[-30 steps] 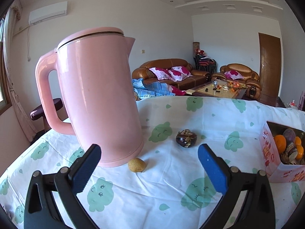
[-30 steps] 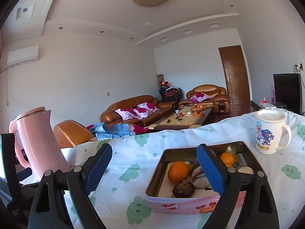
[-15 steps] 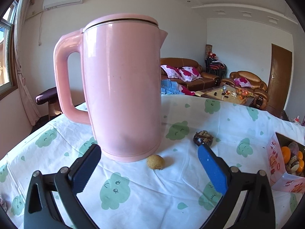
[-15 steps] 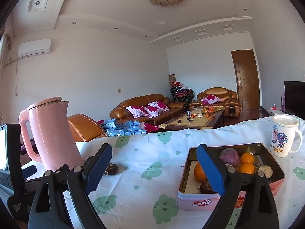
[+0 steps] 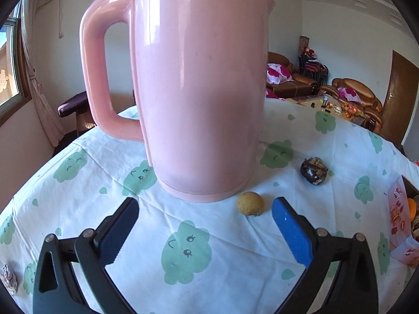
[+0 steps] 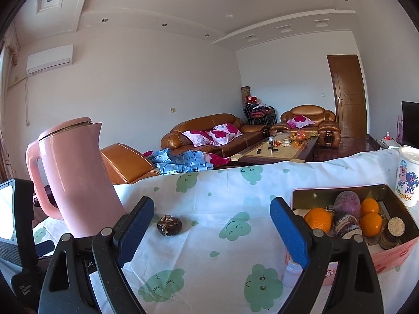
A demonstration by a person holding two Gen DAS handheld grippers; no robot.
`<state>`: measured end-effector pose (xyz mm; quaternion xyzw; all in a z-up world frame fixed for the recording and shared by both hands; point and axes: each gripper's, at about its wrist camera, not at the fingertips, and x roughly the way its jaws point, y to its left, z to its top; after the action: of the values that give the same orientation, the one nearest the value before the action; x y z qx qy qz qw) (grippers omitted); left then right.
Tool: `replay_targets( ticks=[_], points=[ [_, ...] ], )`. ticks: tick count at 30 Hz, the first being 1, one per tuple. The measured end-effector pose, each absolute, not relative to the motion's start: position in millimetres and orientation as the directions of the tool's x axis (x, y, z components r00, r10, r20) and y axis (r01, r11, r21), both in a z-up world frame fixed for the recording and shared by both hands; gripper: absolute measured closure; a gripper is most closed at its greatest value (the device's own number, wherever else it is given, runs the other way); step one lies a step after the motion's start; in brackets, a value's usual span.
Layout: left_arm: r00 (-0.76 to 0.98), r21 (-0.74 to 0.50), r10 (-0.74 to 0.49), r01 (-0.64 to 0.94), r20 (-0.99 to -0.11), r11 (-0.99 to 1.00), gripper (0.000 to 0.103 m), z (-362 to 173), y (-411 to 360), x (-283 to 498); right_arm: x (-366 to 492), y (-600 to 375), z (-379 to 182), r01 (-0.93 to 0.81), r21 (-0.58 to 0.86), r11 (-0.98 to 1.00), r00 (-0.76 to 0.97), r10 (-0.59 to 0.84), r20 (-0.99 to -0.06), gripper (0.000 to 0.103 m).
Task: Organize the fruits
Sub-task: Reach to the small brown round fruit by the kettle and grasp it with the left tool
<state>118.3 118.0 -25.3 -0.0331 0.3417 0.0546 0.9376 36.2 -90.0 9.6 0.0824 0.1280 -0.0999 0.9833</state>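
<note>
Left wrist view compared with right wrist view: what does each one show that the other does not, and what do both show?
Only the left wrist view shows the small yellow fruit beside the pink kettle. Only the right wrist view shows the white mug and the purple fruit in the tin. Both show the kettle, the dark fruit on the tablecloth, and the tin.

Left gripper [image 5: 205, 208] tilted downward, jaws spread wide, nothing between them; right gripper [image 6: 212, 208] nearly level, jaws likewise wide and empty.
</note>
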Motion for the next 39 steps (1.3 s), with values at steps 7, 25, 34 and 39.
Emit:
replay_targets(
  ticks=[7, 25, 34, 39],
  points=[
    [0.773, -0.004, 0.033, -0.046, -0.634, 0.999, 0.016, -25.6, 104.0, 116.1, 28.1, -99.3, 8.2, 0.198, 0.197, 0.960, 0.952, -0.140, -0.272, 0.012],
    [0.627, -0.070, -0.038, -0.027, -0.778, 0.997, 0.051, -54.3, 77.6, 175.7, 38.4, -101.3, 5.7, 0.175, 0.174, 0.969, 0.936, -0.109, -0.335, 0.012],
    [0.685, -0.136, -0.057, -0.062, -0.726, 0.989, 0.073, -45.0, 97.2, 156.8, 47.6, -92.2, 4.6, 0.141, 0.134, 0.981, 0.926, -0.083, -0.368, 0.012],
    [0.765, -0.031, 0.080, -0.129, -0.639, 0.991, 0.073, -27.0, 107.3, 143.8, 70.5, -77.8, -0.4, 0.072, 0.099, 0.993, 0.904, -0.023, -0.427, 0.012]
  ],
)
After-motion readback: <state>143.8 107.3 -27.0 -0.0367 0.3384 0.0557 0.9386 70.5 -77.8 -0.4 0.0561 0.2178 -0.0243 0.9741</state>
